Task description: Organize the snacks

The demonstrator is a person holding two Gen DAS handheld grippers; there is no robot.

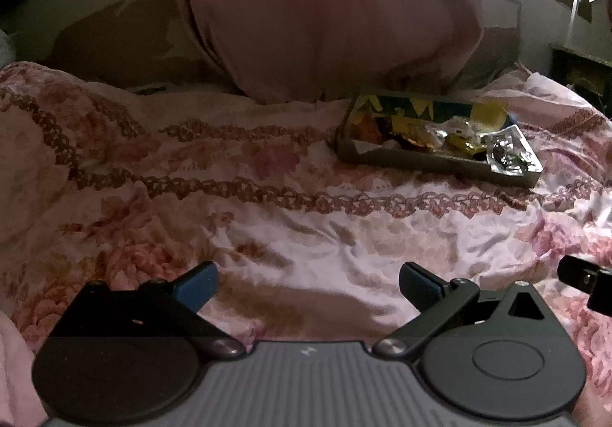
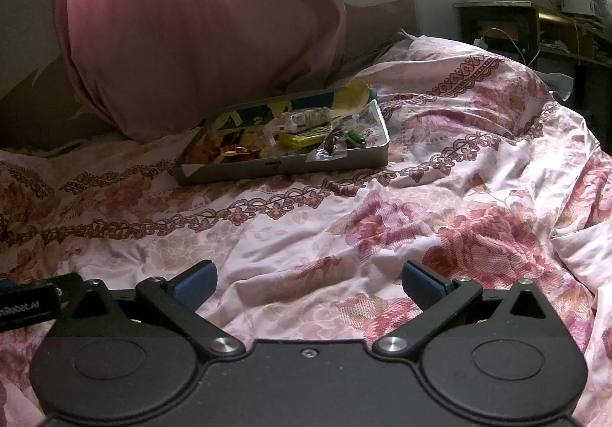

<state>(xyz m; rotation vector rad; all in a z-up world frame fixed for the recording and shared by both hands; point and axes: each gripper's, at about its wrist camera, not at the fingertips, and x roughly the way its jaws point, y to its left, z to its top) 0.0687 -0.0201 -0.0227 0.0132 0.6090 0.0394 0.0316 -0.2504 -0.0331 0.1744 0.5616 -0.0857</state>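
Both the left claw and the right claw gape wide over the flowered bedspread, gripping nothing. The tin of snacks lies well ahead, below a pink pillow.

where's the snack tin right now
The snack tin lies on the floral bedspread ahead of both open grippers, just in front of the big pink pillow.

Metal tin; glossy foil wrappers; satiny floral cloth bedspread.
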